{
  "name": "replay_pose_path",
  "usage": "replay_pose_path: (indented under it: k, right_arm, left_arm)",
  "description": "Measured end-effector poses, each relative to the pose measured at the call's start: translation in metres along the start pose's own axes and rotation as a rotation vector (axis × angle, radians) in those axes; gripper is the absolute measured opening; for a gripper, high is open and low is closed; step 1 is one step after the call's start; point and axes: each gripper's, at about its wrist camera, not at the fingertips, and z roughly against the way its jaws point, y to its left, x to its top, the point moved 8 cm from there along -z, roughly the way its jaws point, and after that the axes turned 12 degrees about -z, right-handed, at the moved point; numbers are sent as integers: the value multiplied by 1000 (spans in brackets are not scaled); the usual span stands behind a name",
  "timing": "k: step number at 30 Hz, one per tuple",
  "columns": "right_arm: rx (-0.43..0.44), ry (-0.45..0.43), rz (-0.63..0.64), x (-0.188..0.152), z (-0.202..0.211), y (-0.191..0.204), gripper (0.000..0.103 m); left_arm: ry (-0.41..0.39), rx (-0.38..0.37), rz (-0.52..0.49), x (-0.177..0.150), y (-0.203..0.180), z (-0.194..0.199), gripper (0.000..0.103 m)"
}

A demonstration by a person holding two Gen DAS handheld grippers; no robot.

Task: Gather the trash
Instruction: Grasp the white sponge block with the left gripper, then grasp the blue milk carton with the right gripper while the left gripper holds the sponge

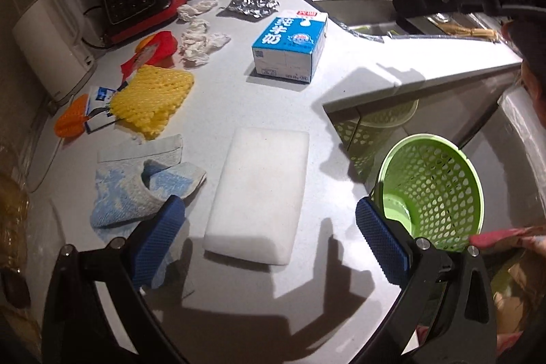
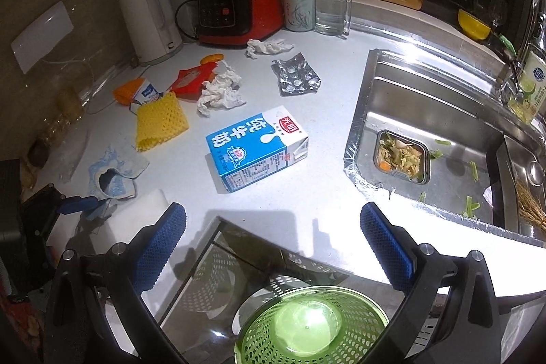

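Note:
Trash is spread over a white counter (image 1: pixel 358 63): a blue and white milk carton (image 1: pixel 290 45) (image 2: pixel 257 147) on its side, crumpled tissues (image 1: pixel 201 43) (image 2: pixel 220 94), a silver blister pack (image 1: pixel 250 5) (image 2: pixel 296 78), yellow foam netting (image 1: pixel 153 99) (image 2: pixel 160 121), red and orange wrappers (image 1: pixel 153 52) (image 2: pixel 191 79), and a white foam block (image 1: pixel 259 193). A green mesh bin (image 1: pixel 431 190) (image 2: pixel 312 324) stands below the counter edge. My left gripper (image 1: pixel 269 248) is open above the foam block. My right gripper (image 2: pixel 273 251) is open above the bin.
A red blender (image 2: pixel 239 2), white kettle (image 2: pixel 150 19), ceramic cup (image 2: pixel 299 5) and glass mug (image 2: pixel 331 11) line the back wall. A blue and white cloth (image 1: pixel 143 190) lies left of the foam block. The sink (image 2: pixel 440 139) holds a strainer with food scraps.

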Motion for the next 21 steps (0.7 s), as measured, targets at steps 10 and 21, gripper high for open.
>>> replay_pose_path:
  k: [10,21]
  right_arm:
    - [-20,35,-14,8,-26,-16,101]
    - [68,73,59,24,-60,6,101]
  left_arm:
    - [53,-85,-68,3,2,-33,82]
    - [22,-96,3,3,3,-25,59]
